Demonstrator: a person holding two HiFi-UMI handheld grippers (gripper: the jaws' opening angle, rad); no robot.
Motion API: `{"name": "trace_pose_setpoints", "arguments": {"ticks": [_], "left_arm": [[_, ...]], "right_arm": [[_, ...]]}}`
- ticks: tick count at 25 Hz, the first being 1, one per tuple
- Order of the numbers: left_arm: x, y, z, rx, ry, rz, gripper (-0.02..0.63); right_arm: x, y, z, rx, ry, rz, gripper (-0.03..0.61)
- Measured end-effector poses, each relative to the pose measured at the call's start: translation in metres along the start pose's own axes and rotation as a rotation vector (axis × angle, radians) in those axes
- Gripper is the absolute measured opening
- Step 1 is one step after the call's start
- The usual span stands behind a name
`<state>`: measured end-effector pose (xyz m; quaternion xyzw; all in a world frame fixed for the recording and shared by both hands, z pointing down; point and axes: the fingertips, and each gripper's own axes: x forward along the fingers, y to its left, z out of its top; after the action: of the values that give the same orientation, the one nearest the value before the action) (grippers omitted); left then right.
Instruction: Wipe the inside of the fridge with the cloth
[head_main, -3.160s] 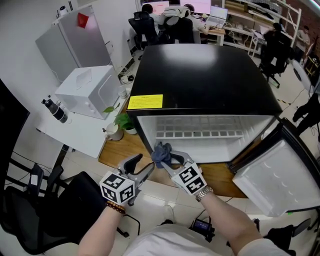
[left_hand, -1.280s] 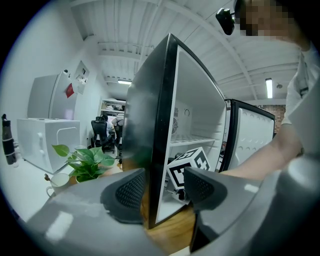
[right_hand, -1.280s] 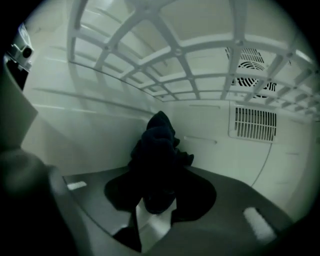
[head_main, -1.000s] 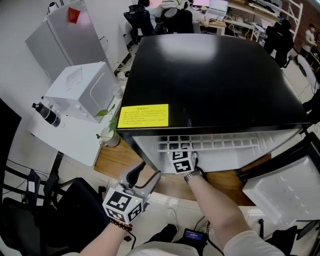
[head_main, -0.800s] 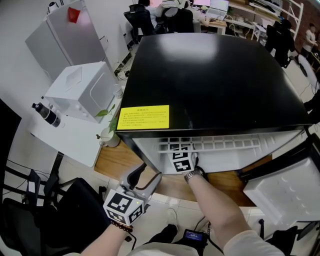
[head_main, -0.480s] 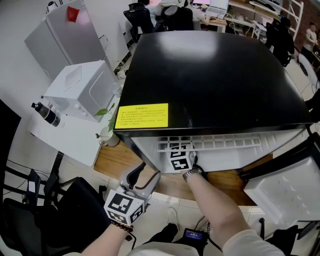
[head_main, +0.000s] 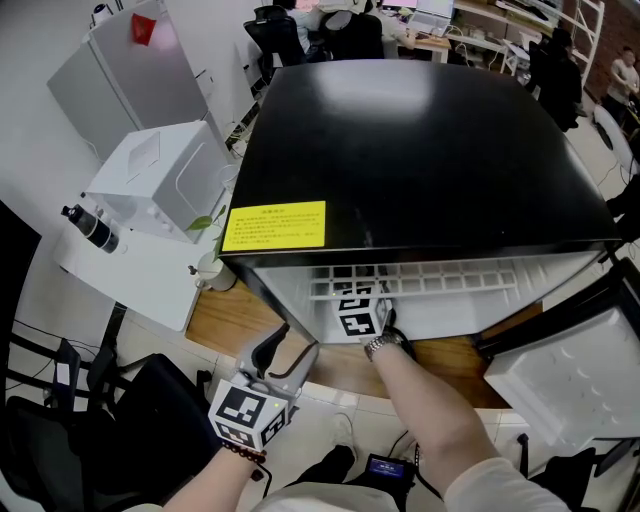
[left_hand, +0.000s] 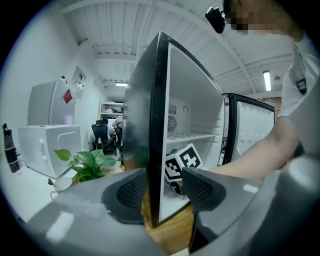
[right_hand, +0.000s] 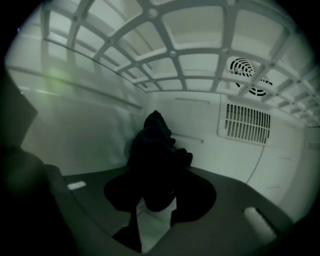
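Dark cloth (right_hand: 156, 150), bunched and standing tall, is clenched in the right gripper (right_hand: 155, 200) deep inside the fridge (head_main: 420, 170), near its back left corner under the wire shelf (right_hand: 200, 55). Head view hides the cloth, catching only that gripper at the fridge's open front edge. Left gripper (left_hand: 162, 186) hangs outside, released, jaws just eased inward on nothing. Door (head_main: 560, 370) stands wide open on the right.
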<state>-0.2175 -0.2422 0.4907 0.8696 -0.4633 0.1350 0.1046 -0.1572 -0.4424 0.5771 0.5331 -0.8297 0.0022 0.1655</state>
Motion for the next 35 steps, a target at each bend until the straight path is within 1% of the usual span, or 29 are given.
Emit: {"name": "trace_pose_setpoints", "arguments": {"ticks": [21, 27, 35], "left_arm": [[-0.001, -0.002, -0.002, -0.017, 0.004, 0.041, 0.233], [-0.001, -0.001, -0.003, -0.021, 0.001, 0.055, 0.233], [0.0, -0.002, -0.002, -0.021, 0.001, 0.065, 0.233]], "right_arm": [[-0.03, -0.09, -0.023, 0.032, 0.064, -0.167, 0.137], [-0.038, -0.115, -0.031, 0.028, 0.078, -0.204, 0.137], [-0.049, -0.138, -0.041, 0.031, 0.088, -0.231, 0.137]]}}
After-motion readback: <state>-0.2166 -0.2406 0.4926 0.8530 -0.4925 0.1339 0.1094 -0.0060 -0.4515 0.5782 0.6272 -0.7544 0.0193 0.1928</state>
